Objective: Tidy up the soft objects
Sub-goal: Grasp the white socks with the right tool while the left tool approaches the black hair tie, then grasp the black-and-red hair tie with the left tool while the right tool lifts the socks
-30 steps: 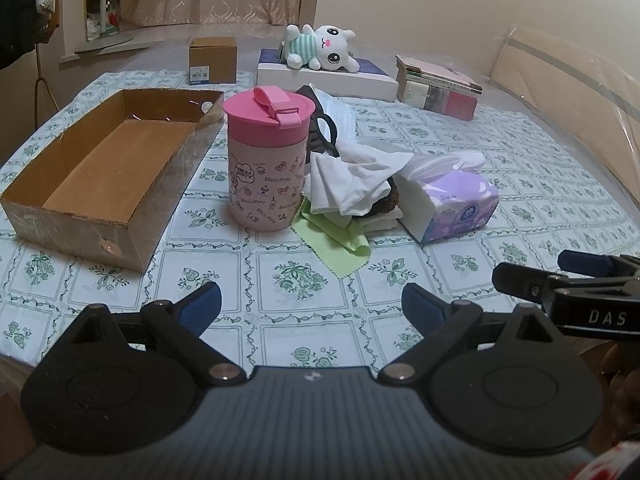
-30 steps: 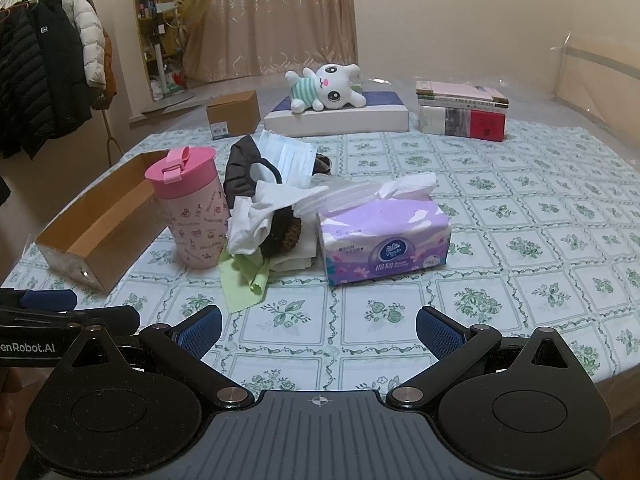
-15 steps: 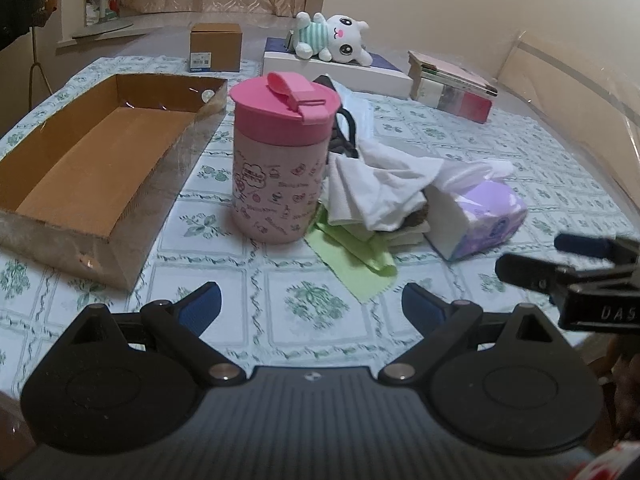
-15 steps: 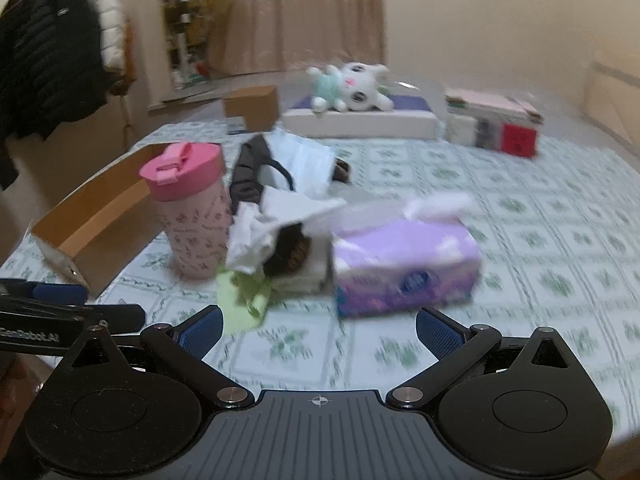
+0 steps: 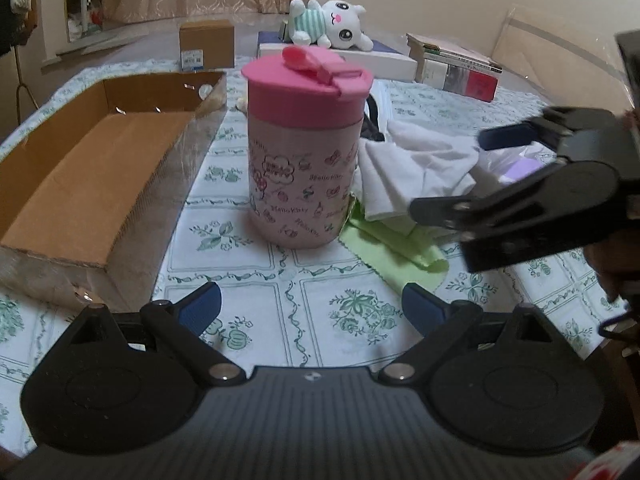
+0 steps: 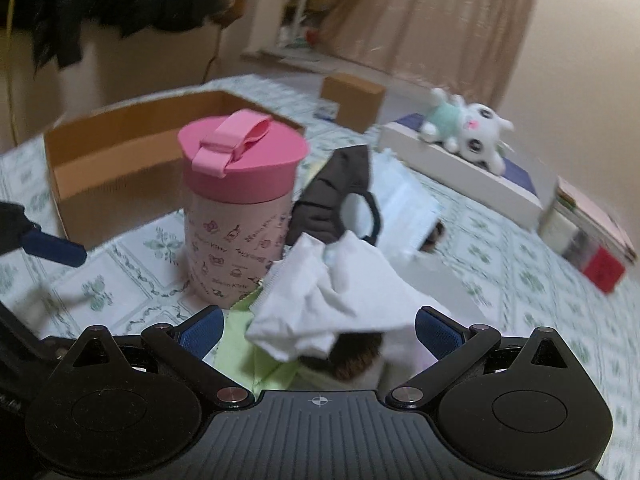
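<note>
A: Left wrist view; the left gripper [image 5: 311,307] hangs released, fingers [image 5: 202,305] wide over bare desk [image 5: 328,276], the pink cup [image 5: 305,148] close ahead; a careless sweep could topple it.

B: Right wrist view; the right gripper [image 6: 318,325], jaws just narrowing yet still released, straddles the white cloth [image 6: 334,300]; crumpled, limp, atop the soft pile beside the cup; a shallow pinch may drag the black mask [image 6: 340,200] along.
</note>
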